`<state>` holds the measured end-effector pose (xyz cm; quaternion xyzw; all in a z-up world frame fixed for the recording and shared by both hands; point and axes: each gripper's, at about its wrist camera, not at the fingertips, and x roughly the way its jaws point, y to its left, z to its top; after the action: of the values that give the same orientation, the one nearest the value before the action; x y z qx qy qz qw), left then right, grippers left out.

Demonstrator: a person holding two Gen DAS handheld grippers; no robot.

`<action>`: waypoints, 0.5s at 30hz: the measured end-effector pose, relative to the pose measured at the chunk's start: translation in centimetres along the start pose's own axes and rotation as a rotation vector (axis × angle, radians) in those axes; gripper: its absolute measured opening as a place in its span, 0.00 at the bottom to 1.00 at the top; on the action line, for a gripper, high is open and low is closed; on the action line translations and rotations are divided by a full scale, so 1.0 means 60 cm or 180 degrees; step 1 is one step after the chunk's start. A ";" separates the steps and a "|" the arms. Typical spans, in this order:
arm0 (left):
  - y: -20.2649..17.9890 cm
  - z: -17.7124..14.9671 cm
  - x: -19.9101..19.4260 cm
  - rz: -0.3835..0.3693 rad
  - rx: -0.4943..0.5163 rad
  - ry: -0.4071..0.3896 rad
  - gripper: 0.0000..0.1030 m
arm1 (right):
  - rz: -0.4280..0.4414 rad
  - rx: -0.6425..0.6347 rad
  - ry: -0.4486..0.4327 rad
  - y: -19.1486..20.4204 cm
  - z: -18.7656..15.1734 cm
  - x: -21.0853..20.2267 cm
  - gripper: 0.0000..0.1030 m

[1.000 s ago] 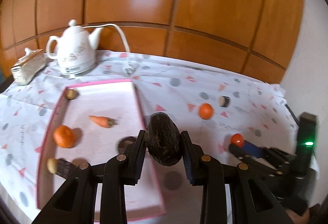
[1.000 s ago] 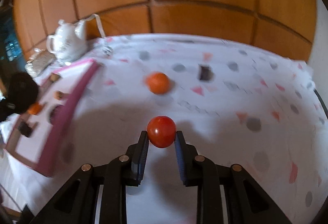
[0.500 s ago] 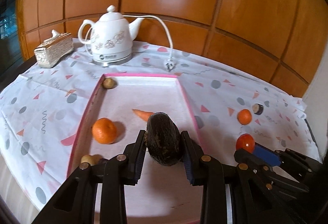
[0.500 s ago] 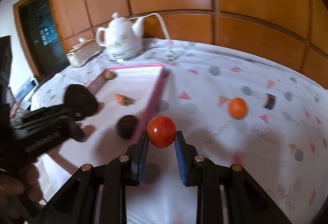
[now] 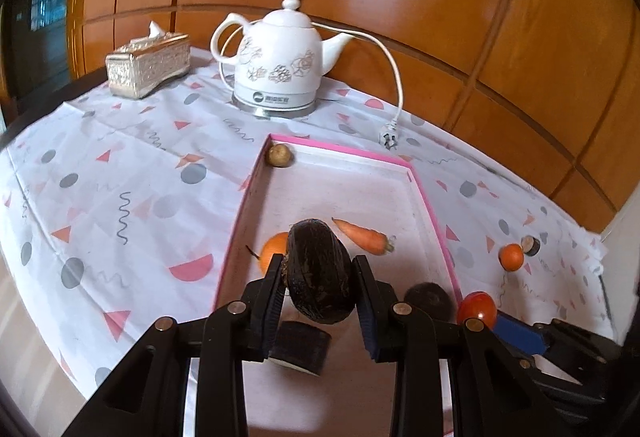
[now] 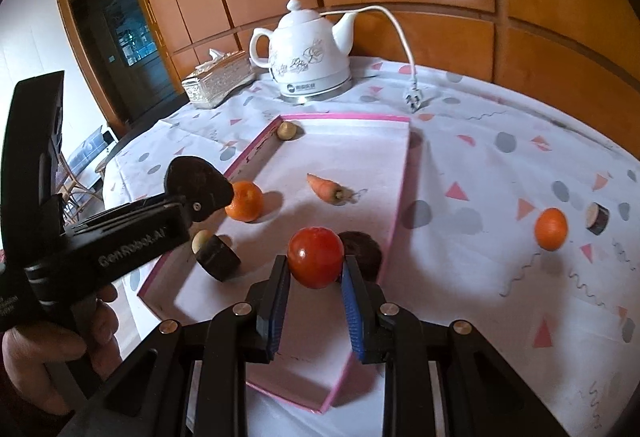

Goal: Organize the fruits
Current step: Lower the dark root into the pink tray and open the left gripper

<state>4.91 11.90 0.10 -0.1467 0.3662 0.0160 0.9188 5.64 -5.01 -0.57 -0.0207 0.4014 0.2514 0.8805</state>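
Left gripper [image 5: 320,293] clamped the avocado [image 5: 319,269] above the tray [image 5: 344,151] | right gripper [image 6: 314,289] clamped the tomato [image 6: 316,257] over its near edge | tomato likely soft, slick — you held it mid-body, lightly.

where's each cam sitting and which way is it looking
Left wrist: rides the left gripper, looking forward and down over the pink tray; its fingers clamp a dark avocado; the right gripper shows lower right.
Right wrist: rides the right gripper, facing the same tray from its right side; its fingers clamp a red tomato; the left gripper and a hand show at left.
Shared: tray, white kettle, carrot, orange on the cloth.
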 end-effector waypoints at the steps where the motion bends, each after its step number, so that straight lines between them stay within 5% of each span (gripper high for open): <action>1: 0.003 0.002 0.001 0.0002 -0.0019 0.0001 0.32 | 0.0020 0.0009 0.0015 0.002 0.003 0.006 0.25; 15: -0.025 0.041 0.038 -0.0052 0.0140 0.0000 0.33 | 0.0064 -0.0019 0.0104 0.022 0.013 0.040 0.26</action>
<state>8.41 10.98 0.66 -0.1295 0.3653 0.0004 0.9218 6.92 -2.67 -1.53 -0.0234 0.4151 0.2611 0.8712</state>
